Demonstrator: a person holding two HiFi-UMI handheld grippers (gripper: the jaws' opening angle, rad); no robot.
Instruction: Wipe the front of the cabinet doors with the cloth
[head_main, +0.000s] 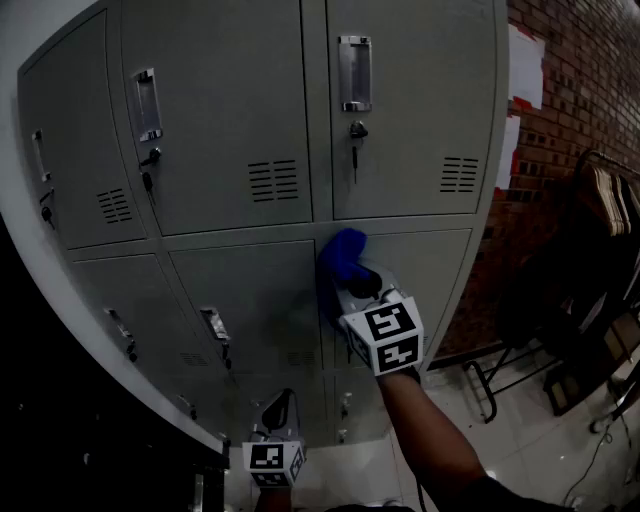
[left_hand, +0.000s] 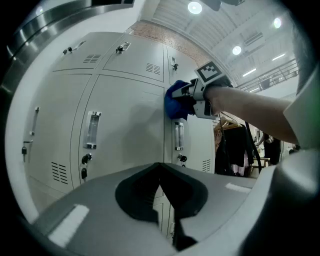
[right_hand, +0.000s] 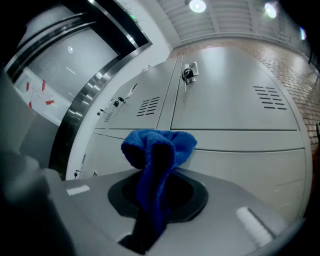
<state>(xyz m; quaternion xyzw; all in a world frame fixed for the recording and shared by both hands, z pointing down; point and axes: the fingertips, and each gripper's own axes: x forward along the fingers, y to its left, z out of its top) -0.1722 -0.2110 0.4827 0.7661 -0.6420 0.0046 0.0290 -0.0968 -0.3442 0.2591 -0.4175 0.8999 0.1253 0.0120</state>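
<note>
A grey metal locker cabinet with several doors fills the head view. My right gripper is shut on a blue cloth and presses it against the upper left corner of a middle-row door. In the right gripper view the blue cloth bunches out from between the jaws, touching the door seam. The left gripper view shows the same cloth and the right gripper from below. My left gripper hangs low in front of the bottom doors, shut and holding nothing.
Each door has a handle, a keyed lock and vent slots. A brick wall stands to the right. Dark folding chairs or racks stand on the tiled floor at the right.
</note>
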